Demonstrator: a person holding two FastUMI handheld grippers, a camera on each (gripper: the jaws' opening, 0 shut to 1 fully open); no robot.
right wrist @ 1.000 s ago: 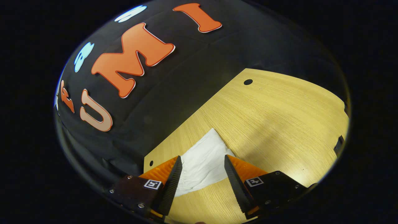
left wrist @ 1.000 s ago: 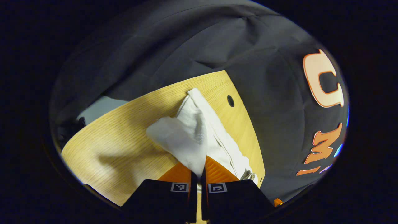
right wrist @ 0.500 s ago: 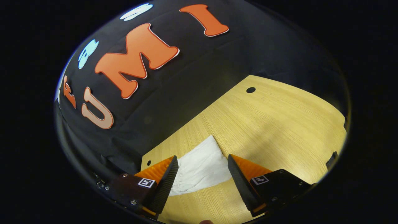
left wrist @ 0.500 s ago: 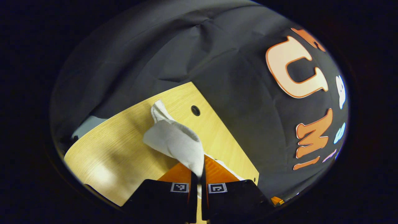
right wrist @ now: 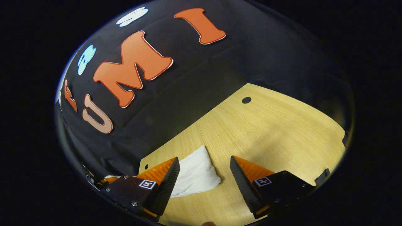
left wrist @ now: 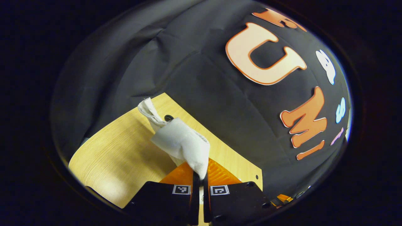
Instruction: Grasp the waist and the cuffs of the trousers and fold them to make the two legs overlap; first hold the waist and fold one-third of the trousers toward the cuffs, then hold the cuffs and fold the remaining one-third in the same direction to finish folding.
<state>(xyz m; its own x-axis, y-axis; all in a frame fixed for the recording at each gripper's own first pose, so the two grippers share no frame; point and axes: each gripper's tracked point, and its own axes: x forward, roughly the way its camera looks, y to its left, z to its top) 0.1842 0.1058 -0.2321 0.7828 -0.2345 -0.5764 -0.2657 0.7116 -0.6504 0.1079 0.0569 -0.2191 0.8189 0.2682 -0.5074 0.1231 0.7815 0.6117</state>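
Note:
The white trousers hang bunched from my left gripper, which is shut on a fold of the cloth and holds it above the wooden table. A twisted end of the fabric sticks up toward the table's far corner. In the right gripper view another part of the white trousers lies flat on the table, close to the left finger. My right gripper stands open just above it, nothing pressed between its fingers.
A small round hole sits in the tabletop near the far edge, and a similar hole shows behind the lifted cloth. The black booth wall rises right behind the table. Bare wood stretches to the right of my right gripper.
My left gripper has lifted and swung with the trousers, so less table shows and the cloth bunches tighter. In the right gripper view the flat cloth has slid left and shrunk.

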